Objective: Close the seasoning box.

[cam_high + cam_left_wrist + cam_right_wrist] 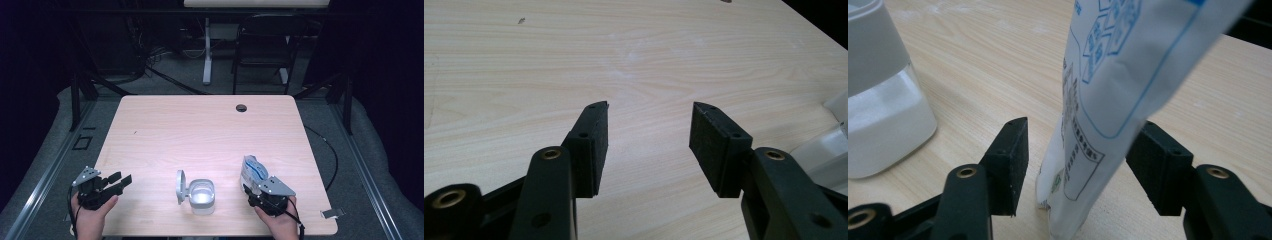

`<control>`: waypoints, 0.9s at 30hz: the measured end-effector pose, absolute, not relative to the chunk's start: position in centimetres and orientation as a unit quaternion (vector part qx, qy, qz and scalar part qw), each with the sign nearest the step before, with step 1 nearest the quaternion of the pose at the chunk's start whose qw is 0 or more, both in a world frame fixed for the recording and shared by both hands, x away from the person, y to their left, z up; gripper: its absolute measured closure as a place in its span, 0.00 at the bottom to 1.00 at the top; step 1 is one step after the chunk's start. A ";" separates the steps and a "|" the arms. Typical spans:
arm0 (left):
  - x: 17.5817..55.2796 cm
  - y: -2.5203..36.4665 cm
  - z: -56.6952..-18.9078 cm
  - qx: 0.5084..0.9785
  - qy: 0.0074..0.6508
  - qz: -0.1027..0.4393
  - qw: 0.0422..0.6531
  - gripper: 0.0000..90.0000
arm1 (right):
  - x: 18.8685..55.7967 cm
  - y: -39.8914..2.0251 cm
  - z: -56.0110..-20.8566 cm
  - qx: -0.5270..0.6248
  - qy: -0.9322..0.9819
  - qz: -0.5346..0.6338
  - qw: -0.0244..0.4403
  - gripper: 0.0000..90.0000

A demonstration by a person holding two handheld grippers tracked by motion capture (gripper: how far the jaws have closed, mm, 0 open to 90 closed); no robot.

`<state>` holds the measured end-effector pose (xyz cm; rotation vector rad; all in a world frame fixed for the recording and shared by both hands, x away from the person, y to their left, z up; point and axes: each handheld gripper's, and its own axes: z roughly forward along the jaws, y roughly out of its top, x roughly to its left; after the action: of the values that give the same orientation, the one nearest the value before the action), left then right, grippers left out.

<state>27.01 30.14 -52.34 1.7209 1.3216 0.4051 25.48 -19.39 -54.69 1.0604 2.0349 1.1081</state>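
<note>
A white pouch with blue print (251,172) stands upright on the table near the front right. My right gripper (261,194) is open, its jaws on either side of the pouch (1108,95); there is a gap on the left and the right pad is close against it. A clear square container (202,196) holding white powder sits front centre with its hinged lid (180,186) flipped up on the left. In the right gripper view the container (883,100) is at the far left. My left gripper (121,180) rests at the front left, open (649,107) and holding nothing.
The light wooden table (200,130) has a cable hole (241,107) near its far edge. A small grey piece (332,213) lies at the front right corner. A chair (262,45) and a desk leg (207,50) stand beyond the table on the dark floor.
</note>
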 end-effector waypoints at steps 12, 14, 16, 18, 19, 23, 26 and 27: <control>27.1 29.6 -52.1 0.700 0.527 0.154 0.457 0.57 | 24.7 -20.1 -54.5 0.408 0.756 0.423 0.290 0.39; 27.2 29.2 -51.9 0.705 0.519 0.150 0.459 0.57 | 24.7 -20.3 -54.4 0.415 0.753 0.423 0.287 0.38; 27.1 29.0 -51.7 0.707 0.516 0.150 0.461 0.57 | 24.5 -20.4 -54.4 0.416 0.754 0.423 0.284 0.38; 27.1 28.7 -51.5 0.710 0.510 0.150 0.462 0.57 | 24.3 -20.4 -54.4 0.417 0.754 0.422 0.282 0.38; 27.0 28.5 -51.3 0.712 0.507 0.148 0.463 0.58 | 24.3 -20.5 -54.4 0.416 0.756 0.419 0.283 0.38; 27.0 27.7 -50.8 0.721 0.492 0.151 0.465 0.58 | 23.9 -20.9 -54.2 0.419 0.758 0.419 0.273 0.38; 26.9 26.9 -50.5 0.727 0.483 0.150 0.465 0.57 | 23.8 -21.0 -54.2 0.419 0.760 0.415 0.272 0.38; 26.9 26.7 -50.4 0.728 0.481 0.149 0.465 0.57 | 23.7 -21.1 -54.2 0.419 0.762 0.413 0.271 0.38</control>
<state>26.88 26.68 -50.41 1.7887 1.1804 0.3660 23.68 -21.11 -54.20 1.1285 2.0520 1.1136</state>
